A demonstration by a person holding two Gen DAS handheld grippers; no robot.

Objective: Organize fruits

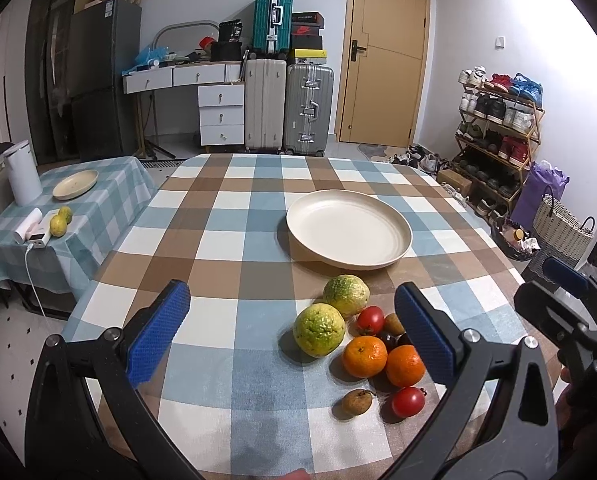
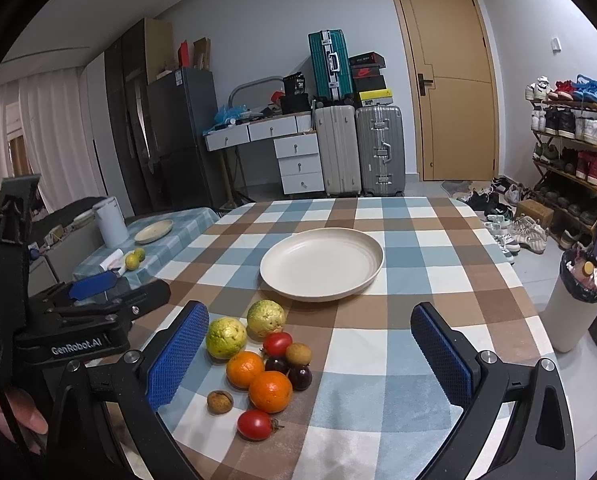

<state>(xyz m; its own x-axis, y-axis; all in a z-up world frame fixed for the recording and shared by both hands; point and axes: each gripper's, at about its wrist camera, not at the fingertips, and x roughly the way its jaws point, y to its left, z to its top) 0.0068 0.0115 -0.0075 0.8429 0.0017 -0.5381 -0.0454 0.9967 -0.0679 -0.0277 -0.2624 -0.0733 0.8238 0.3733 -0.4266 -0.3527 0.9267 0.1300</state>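
Both grippers, left gripper point(image 1: 292, 334) and right gripper point(image 2: 310, 356), hover spread and empty (nothing pinched) over the tabletop point(image 1: 226, 240), fruit pile point(image 2: 258, 364) between them, plate point(image 2: 322, 264) farther off.

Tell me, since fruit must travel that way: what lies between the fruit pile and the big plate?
Only bare checked tablecloth separates the fruit pile from the plate; the right wrist view shows it.
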